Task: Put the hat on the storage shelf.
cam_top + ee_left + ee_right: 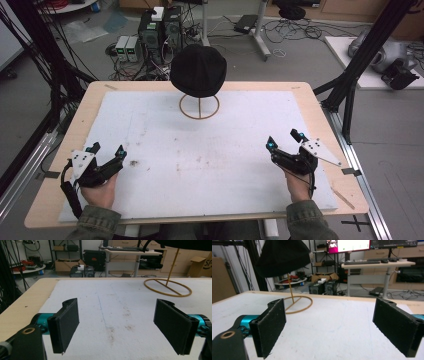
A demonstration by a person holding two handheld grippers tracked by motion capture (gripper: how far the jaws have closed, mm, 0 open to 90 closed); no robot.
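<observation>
While the black beanie [198,69] perches on its gold wire stand [199,106] near the table's far edge, I rest my left gripper [106,151] and right gripper [283,139] at the near corners, jaws spread wide and empty, ready to reach.

The left gripper [117,327] holds its two black jaws wide apart over the stained white mat [112,310]. Far right, a wire stand [168,287] rests on the mat, well beyond the jaws.
</observation>
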